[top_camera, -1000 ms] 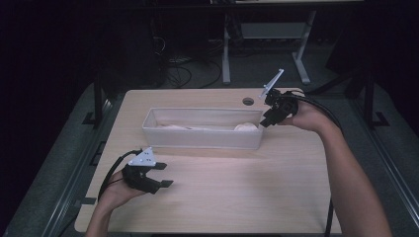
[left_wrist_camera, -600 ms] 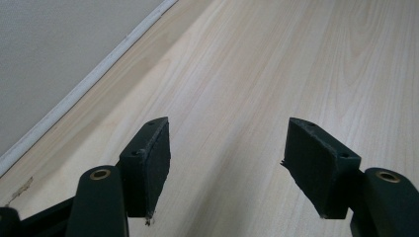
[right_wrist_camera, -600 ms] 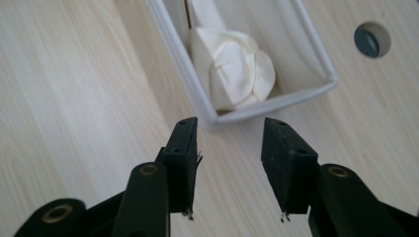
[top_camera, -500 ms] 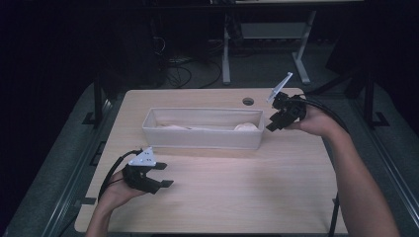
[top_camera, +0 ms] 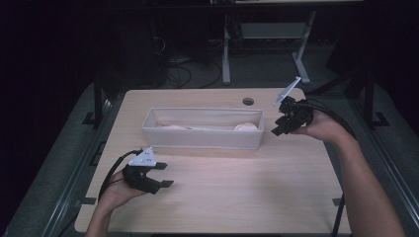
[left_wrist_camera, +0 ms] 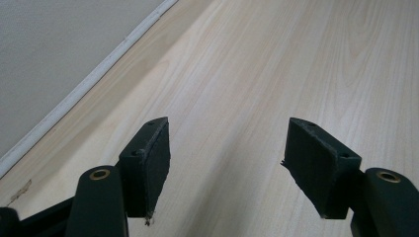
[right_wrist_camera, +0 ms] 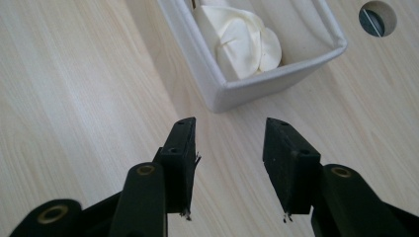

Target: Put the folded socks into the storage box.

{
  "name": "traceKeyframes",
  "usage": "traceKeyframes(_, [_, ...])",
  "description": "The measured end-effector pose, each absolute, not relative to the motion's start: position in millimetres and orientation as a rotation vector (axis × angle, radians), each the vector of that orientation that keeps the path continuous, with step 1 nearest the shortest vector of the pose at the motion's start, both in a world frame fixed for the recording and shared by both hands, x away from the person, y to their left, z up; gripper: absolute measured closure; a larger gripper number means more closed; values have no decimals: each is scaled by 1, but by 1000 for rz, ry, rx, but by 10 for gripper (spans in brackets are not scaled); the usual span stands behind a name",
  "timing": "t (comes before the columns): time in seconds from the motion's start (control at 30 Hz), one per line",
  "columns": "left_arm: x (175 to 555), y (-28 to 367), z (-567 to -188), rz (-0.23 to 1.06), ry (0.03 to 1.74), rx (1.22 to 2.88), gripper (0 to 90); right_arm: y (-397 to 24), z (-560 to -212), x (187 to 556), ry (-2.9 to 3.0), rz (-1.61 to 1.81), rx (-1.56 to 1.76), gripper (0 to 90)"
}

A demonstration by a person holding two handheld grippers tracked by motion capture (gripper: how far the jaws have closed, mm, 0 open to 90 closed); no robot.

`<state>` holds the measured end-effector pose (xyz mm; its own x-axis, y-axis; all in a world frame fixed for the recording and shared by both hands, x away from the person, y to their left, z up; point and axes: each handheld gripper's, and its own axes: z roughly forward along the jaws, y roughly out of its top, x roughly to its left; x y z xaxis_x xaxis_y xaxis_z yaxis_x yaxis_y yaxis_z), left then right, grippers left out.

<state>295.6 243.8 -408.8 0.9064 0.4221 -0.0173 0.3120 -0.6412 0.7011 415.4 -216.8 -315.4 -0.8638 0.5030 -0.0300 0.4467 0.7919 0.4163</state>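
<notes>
A long white bin (top_camera: pixel 202 139) stands across the middle of the wooden table (top_camera: pixel 222 197). A crumpled cream-coloured soft item (top_camera: pixel 245 127) lies at the bin's right end, also close up in the right gripper view (right_wrist_camera: pixel 244 42). My right gripper (top_camera: pixel 277 127) hovers just right of that end, apart from the bin, open with nothing between its jaws (right_wrist_camera: pixel 230 143). My left gripper (top_camera: pixel 167 174) rests near the table's front left, open and empty (left_wrist_camera: pixel 227 148), its jaws low over bare wood. The bin's wall (left_wrist_camera: pixel 49 49) rises to its left.
A round cable hole (top_camera: pixel 248 101) sits in the table behind the bin's right end. Bare wood spreads in front of the bin and to its right. Desk legs and cables stand on the dark floor beyond the far edge.
My right gripper has drawn to the right, from over the bin's right end to beside it. The left gripper has stayed where it was.
</notes>
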Motion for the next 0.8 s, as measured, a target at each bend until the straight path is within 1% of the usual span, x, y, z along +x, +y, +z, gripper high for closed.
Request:
traceKeyframes(0.57, [295, 244, -408, 193, 523, 2316, 341, -233, -324, 403, 2831, 640, 798, 545])
traceKeyframes(0.8, [296, 244, -409, 193, 523, 2316, 338, -238, -329, 397, 2825, 660, 812, 528])
